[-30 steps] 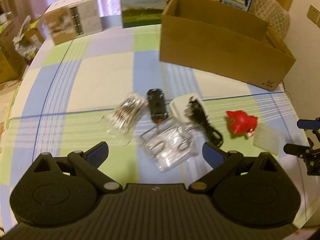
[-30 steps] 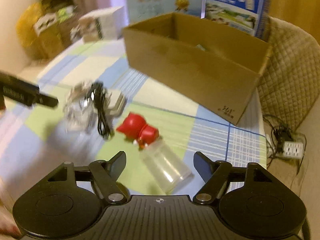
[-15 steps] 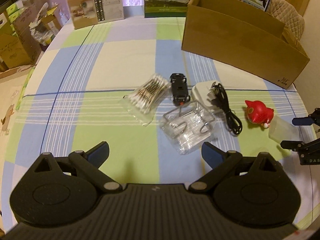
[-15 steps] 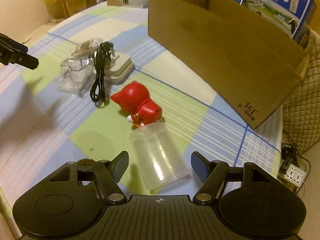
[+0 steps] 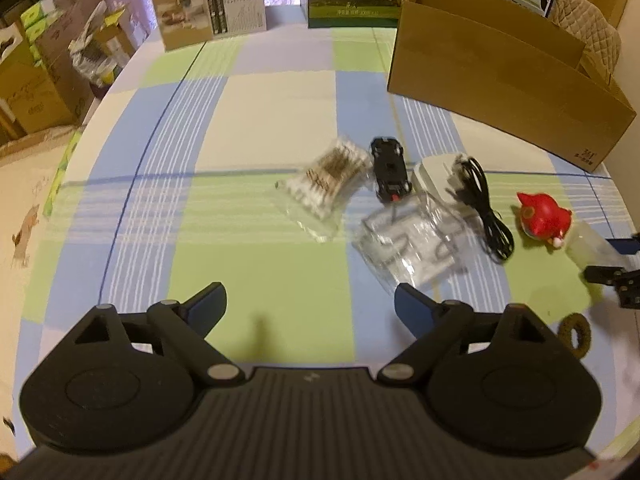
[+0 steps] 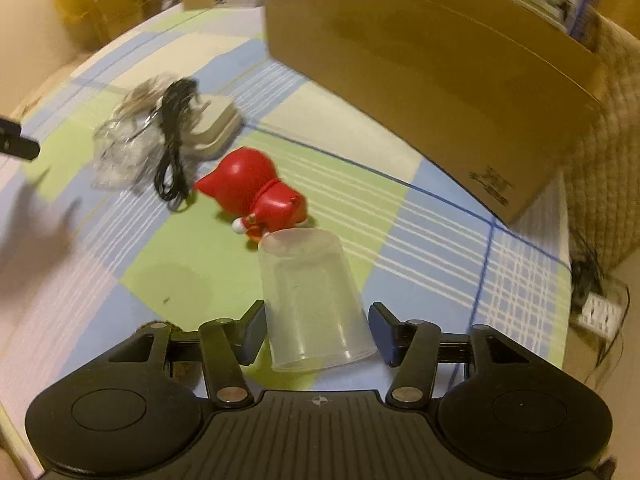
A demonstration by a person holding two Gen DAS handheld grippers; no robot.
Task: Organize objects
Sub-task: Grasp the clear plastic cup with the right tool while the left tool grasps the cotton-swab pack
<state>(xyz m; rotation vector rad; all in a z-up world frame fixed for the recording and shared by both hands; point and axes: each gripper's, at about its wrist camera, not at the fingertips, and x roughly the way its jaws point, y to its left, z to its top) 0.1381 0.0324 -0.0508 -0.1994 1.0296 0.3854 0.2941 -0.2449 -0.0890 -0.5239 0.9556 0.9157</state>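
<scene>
Right gripper [image 6: 316,332] closing around a translucent plastic cup [image 6: 316,304] lying beside a red toy figure [image 6: 260,196], pads seemingly not yet pressing, left gripper [image 5: 310,304] spread but narrowing over bare checked tablecloth [image 5: 256,272]

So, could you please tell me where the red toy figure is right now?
In the right wrist view the red toy figure lies mid-table, between the black cable on its left and the clear plastic cup, whose far end meets it; the cardboard box stands behind.
</scene>
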